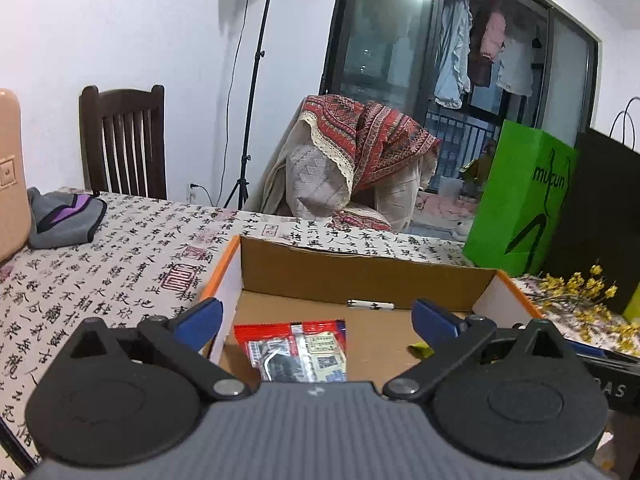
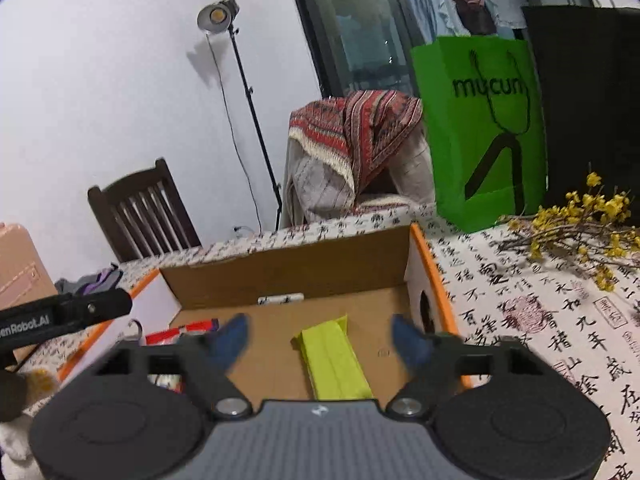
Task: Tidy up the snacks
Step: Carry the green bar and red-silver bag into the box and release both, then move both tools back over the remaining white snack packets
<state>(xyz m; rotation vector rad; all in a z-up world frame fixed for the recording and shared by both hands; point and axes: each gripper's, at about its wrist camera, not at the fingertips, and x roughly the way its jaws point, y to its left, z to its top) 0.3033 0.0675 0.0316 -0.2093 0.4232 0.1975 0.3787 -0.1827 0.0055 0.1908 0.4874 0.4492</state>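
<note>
An open cardboard box [image 1: 360, 276] with orange edges stands on the calligraphy-print table. A red snack packet [image 1: 294, 350] lies on its floor at the left. A yellow-green packet [image 2: 334, 362] lies at the middle right; only its corner [image 1: 420, 348] shows in the left wrist view. A small white item [image 1: 370, 305] lies against the far wall. My left gripper [image 1: 318, 318] is open and empty above the red packet. My right gripper [image 2: 320, 338] is open and empty above the yellow-green packet. The red packet [image 2: 180, 330] and the box [image 2: 288, 268] also show in the right wrist view.
A green paper bag [image 2: 480, 132] and a black bag [image 2: 588, 100] stand at the table's far right, with yellow flower branches [image 2: 580, 224] in front. A grey-purple pouch [image 1: 64, 216] and a pink case [image 1: 10, 172] sit far left. Chairs and a lamp stand are behind.
</note>
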